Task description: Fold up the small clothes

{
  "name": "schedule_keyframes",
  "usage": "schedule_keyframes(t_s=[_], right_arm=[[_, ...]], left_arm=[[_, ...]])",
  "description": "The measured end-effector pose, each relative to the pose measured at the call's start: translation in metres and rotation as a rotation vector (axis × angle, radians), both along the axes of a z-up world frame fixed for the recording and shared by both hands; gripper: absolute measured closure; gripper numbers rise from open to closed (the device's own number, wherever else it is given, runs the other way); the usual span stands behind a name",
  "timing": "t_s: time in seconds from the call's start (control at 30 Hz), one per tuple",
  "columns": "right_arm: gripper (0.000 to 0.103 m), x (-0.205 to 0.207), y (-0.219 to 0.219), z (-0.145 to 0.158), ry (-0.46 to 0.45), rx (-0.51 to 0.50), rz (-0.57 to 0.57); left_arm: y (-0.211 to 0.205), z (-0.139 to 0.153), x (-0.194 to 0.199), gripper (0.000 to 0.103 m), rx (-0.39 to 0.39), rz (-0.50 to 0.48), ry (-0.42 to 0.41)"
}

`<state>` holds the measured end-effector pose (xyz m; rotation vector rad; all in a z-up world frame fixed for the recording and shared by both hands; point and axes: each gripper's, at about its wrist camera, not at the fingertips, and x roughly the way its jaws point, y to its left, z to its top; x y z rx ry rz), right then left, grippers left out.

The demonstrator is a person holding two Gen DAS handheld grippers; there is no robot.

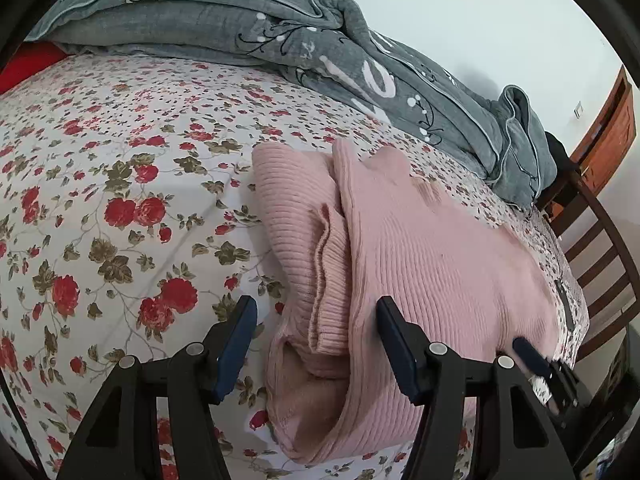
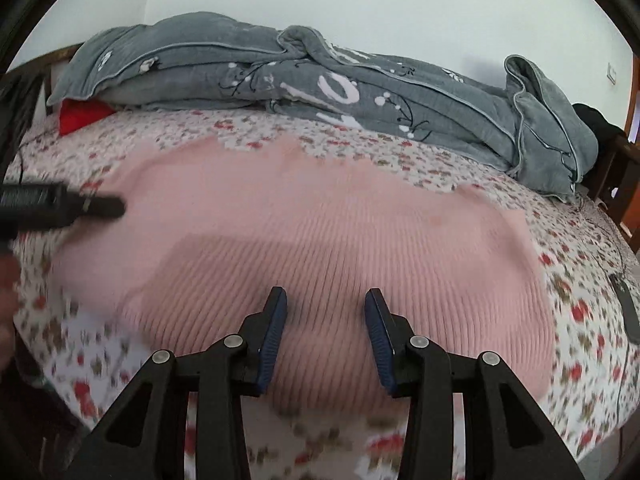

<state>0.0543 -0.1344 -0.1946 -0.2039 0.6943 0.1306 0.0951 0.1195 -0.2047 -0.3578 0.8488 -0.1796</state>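
Note:
A pink ribbed knit sweater (image 1: 420, 248) lies folded on the floral bedsheet (image 1: 120, 160), one sleeve laid over its left side. My left gripper (image 1: 316, 312) is open, its jaws standing either side of the sweater's near left edge and folded sleeve cuff (image 1: 328, 312). In the right wrist view the sweater (image 2: 320, 232) spreads wide across the bed. My right gripper (image 2: 325, 300) is open just above its near middle, holding nothing. The right gripper also shows in the left wrist view (image 1: 544, 372) at the sweater's right edge. The left gripper shows in the right wrist view (image 2: 80, 206) at the sweater's left edge.
A grey quilt (image 1: 320, 48) with white lettering is bunched along the bed's far side, over a red pillow (image 1: 28, 64). A dark wooden chair (image 1: 600, 248) stands at the bed's right. A dark object (image 2: 628, 308) and a cable lie at the right bed edge.

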Motion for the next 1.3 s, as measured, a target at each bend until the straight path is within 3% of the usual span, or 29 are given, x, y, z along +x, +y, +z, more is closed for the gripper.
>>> schedule_keyframes(t_s=[0.2, 0.43, 0.6, 0.73, 0.77, 0.87, 1.07, 1.3], right_arm=[[0.062, -0.010, -0.007, 0.008, -0.035, 0.043, -0.032], [0.062, 0.017, -0.005, 0.009, -0.032, 0.076, -0.043], [0.062, 0.015, 0.002, 0.003, -0.052, 0.024, -0.028], [0.061, 0.014, 0.000, 0.003, -0.028, 0.033, -0.017], [0.061, 0.013, -0.001, 0.003, -0.026, 0.038, -0.013], [0.060, 0.009, -0.003, 0.001, -0.019, 0.043, 0.003], [0.060, -0.011, -0.025, 0.015, -0.039, 0.075, 0.043], [0.060, -0.033, -0.090, 0.046, -0.141, 0.110, -0.024]], left_arm=[[0.000, 0.000, -0.004, 0.043, 0.003, -0.013, -0.006], [-0.002, -0.002, -0.002, 0.043, -0.021, -0.005, 0.003], [-0.009, -0.002, 0.006, 0.044, -0.029, 0.011, 0.011], [-0.009, -0.003, 0.014, 0.059, -0.068, 0.057, 0.019], [-0.009, -0.002, 0.015, 0.068, -0.076, 0.064, 0.018], [-0.008, 0.009, 0.016, 0.078, -0.097, 0.071, 0.014], [-0.018, 0.035, 0.016, 0.080, -0.052, 0.057, -0.014], [-0.051, 0.085, 0.022, 0.082, -0.062, 0.009, -0.075]])
